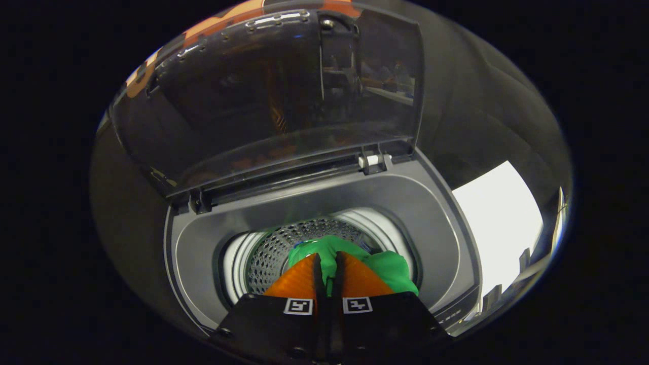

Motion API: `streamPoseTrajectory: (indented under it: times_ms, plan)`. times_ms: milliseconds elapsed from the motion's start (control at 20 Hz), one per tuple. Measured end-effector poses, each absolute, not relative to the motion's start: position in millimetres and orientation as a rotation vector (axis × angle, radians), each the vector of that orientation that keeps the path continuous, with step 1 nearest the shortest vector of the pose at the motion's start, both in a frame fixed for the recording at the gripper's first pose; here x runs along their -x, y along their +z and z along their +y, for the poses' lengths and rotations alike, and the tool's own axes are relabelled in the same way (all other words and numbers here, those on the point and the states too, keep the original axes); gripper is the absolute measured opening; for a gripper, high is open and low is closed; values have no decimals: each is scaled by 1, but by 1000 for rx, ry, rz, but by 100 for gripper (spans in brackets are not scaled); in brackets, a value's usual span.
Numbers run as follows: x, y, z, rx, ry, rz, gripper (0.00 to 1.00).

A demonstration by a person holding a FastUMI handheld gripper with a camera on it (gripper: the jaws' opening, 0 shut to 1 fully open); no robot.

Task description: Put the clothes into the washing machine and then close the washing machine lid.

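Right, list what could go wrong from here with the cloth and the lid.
1. The green cloth is pinched between the fingers above the drum; released too early, part could drape over the grey rim.
2. The open lid stands upright close behind; lifting out carelessly could knock it.

My gripper [328, 261] hangs over the open mouth of the washing machine [436, 228], its two fingers [301, 279] drawn close together and pinching a green garment [390, 271] between them. The cloth bunches just ahead of the fingertips and spills to the right of them, over the perforated metal drum [276, 251] inside the tub. Beyond the drum, the machine's transparent lid [263, 101] stands raised on its hinges at the back edge of the machine's top.
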State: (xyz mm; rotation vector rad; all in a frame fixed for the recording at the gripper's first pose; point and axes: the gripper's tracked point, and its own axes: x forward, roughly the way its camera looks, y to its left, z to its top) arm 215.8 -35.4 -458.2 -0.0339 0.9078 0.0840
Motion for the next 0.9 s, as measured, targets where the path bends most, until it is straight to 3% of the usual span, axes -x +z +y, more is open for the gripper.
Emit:
streamPoseTrajectory:
  times_ms: [350, 500, 600, 700, 900]
  plan:
    - [-213, -490, -38, 21, 29, 1020, 9]
    - [-204, -501, -39, -15, 19, 1078, 18]
    - [-204, -497, -37, -50, 8, 1062, 30]
    - [-205, -492, -42, -44, -3, 1046, 31]
    - [-200, -475, -47, -40, -12, 1017, 85]
